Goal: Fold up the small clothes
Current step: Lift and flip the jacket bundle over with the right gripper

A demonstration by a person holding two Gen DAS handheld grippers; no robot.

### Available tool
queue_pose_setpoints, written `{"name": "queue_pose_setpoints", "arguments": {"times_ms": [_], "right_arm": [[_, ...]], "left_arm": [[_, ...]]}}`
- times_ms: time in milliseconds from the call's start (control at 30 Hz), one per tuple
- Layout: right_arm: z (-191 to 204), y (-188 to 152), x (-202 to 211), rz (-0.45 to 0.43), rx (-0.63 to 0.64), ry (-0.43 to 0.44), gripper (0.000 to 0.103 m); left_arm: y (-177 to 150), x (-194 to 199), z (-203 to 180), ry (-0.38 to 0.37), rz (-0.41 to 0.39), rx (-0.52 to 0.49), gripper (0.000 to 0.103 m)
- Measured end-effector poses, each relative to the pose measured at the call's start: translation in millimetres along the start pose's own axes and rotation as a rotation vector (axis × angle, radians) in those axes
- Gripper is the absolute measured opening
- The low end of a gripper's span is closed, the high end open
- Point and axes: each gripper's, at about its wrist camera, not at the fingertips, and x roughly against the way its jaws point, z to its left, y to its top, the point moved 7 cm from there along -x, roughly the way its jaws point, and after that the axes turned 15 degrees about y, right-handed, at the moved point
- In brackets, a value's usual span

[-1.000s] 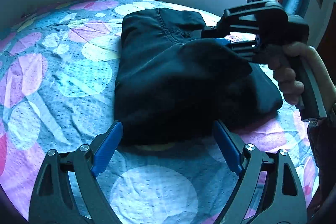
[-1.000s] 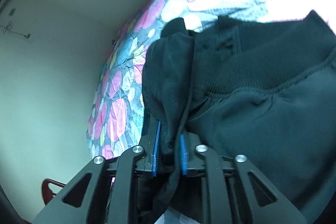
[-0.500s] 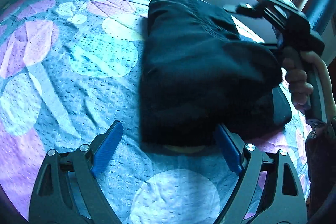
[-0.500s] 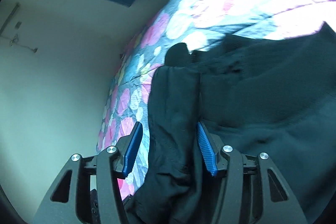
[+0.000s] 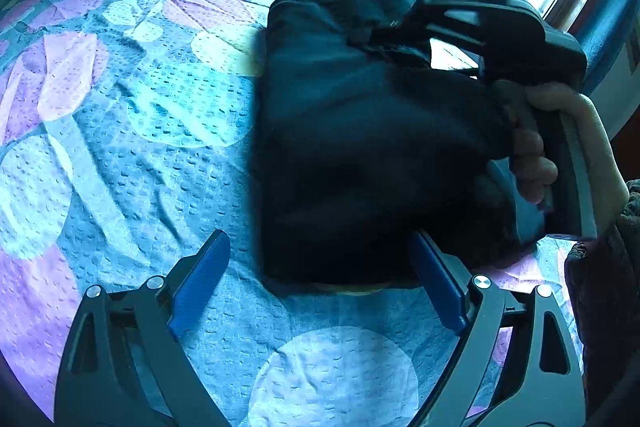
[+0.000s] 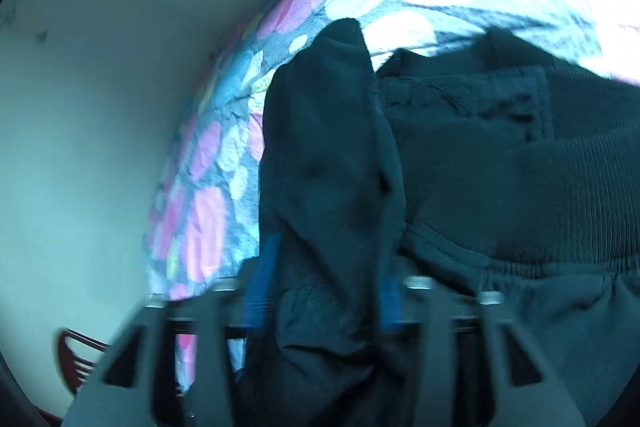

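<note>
Soft, floppy black fabric garment (image 5: 360, 147) on flowered bedspread (image 5: 120, 107); right claw (image 6: 324, 291) just closed, pinching its bunched edge, left claw (image 5: 320, 287) wide open, empty.

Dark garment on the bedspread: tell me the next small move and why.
Probably carry the pinched fold across. The right gripper, whose jaws have just been closing, has a bunch of the dark garment between its pads, while the left gripper stands open at the near edge.
</note>
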Motion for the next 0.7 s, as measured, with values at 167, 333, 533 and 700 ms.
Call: {"name": "queue_pose_setpoints", "arguments": {"times_ms": [167, 333, 533, 700], "right_arm": [[39.4, 10.6, 16.9, -0.06, 0.028, 0.105, 0.012], [73.4, 22.0, 61.5, -0.151, 0.041, 0.21, 0.011], [65.4, 17.5, 145.7, -0.269, 0.048, 0.24, 0.01], [-4.1, -16.5, 214.2, -0.375, -0.037, 0.228, 0.009]], "left_arm": [[-1.9, 7.2, -10.4, 0.004, -0.018, -0.018, 0.091], [-1.1, 6.6, -21.7, 0.039, -0.021, -0.035, 0.091], [11.5, -4.3, -21.9, 0.035, 0.035, 0.08, 0.096], [11.3, -7.6, -39.5, 0.016, 0.026, 0.067, 0.099]]}}
